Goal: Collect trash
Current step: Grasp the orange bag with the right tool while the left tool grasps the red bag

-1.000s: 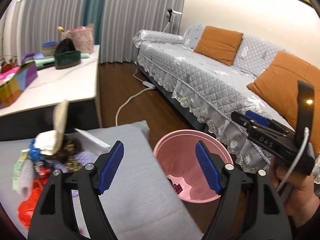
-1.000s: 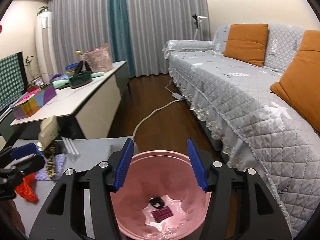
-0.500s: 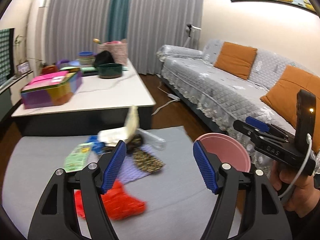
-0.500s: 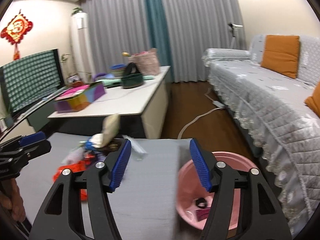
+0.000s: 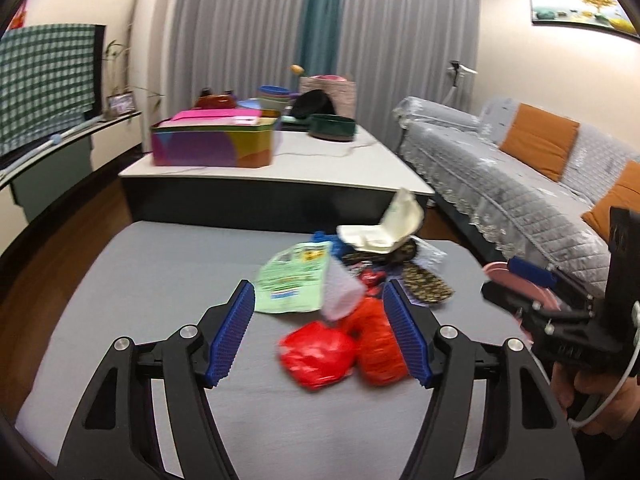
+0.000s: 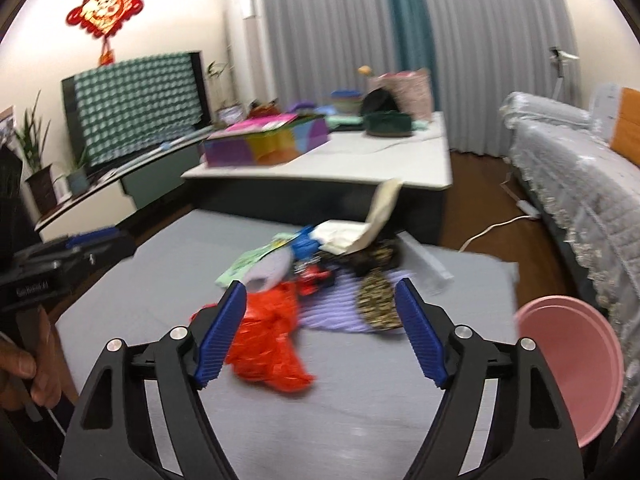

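Note:
A pile of trash lies on a grey mat [image 5: 160, 292]: a red plastic bag [image 5: 340, 348], a green packet [image 5: 292, 284], a white foam box [image 5: 380, 232], a leopard-print piece [image 5: 424, 280] and a purple cloth [image 6: 340, 312]. My left gripper [image 5: 320, 336] is open and empty, just above the red bag. My right gripper [image 6: 320, 332] is open and empty, over the red bag [image 6: 268, 344] and the purple cloth. A pink bin [image 6: 572, 364] stands at the mat's right edge.
A low white table [image 5: 280, 168] with a colourful box [image 5: 212, 144] and bowls stands behind the mat. A grey sofa [image 5: 520, 176] with orange cushions runs along the right. A white cable [image 6: 492, 228] lies on the wood floor.
Both grippers have swung left from over the pink bin to the trash pile. The bin now sits at the right edge of both views. Both stay open.

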